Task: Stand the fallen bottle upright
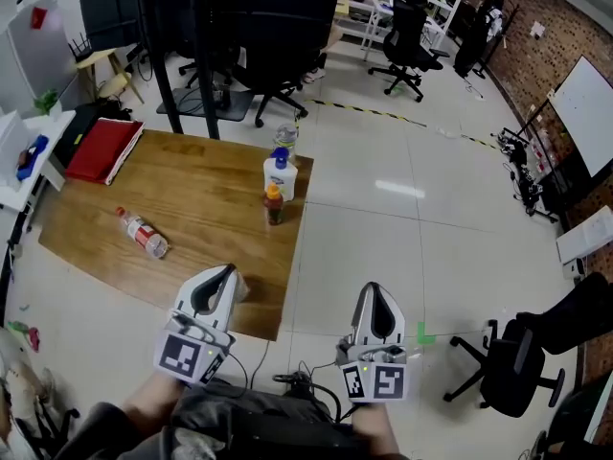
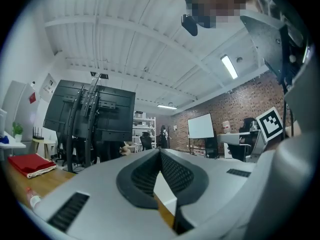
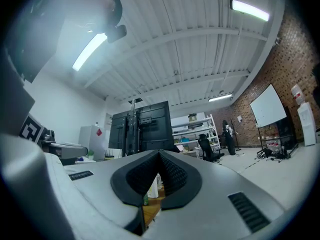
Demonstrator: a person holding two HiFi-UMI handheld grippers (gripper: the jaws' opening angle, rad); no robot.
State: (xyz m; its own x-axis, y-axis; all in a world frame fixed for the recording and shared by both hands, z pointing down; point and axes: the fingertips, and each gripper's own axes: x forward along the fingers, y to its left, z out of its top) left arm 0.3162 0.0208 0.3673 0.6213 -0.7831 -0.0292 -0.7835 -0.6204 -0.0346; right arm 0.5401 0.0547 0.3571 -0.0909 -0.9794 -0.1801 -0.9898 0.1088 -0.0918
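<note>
The fallen bottle [image 1: 144, 233], clear plastic with a red-and-white label, lies on its side on the left part of the wooden table [image 1: 206, 209]. It also shows low at the left edge of the left gripper view as the bottle [image 2: 32, 199]. My left gripper [image 1: 228, 272] hovers over the table's near edge, to the right of and nearer than the bottle, and its jaws meet with nothing between them [image 2: 160, 151]. My right gripper [image 1: 372, 289] hangs over the floor beside the table, shut and empty [image 3: 159, 152].
Three upright bottles stand at the table's right edge: a clear one [image 1: 285, 140], a white one with a blue cap [image 1: 279, 175] and a small brown one [image 1: 274, 205]. A red folder [image 1: 103, 149] lies at the far left. Office chairs [image 1: 407, 36] and a black stand [image 1: 192, 27] are beyond.
</note>
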